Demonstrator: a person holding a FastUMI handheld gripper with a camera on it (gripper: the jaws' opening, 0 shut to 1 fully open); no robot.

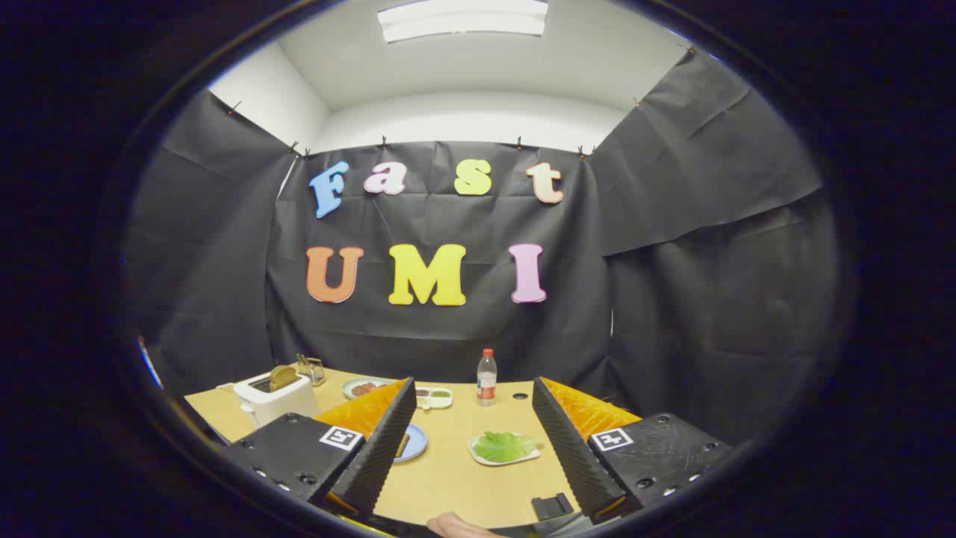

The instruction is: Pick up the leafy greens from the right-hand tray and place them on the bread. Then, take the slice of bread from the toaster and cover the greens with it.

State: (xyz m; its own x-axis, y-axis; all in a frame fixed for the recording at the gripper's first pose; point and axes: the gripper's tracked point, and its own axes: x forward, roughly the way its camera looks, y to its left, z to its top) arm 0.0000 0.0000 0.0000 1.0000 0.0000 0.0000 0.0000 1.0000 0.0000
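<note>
While the tongs (473, 441) hung spread wide and empty above the worktop (448, 478), the leafy greens (506, 446) lay on their tray (478, 453) between the fingers, likely lined up for approach; bread (282, 376) stood in the toaster (272, 396) beyond

I see my gripper (473, 448) held level, its fingers (385, 441) spread wide apart. Nothing sits between them. A bit of hand (455, 527) shows below.
</note>
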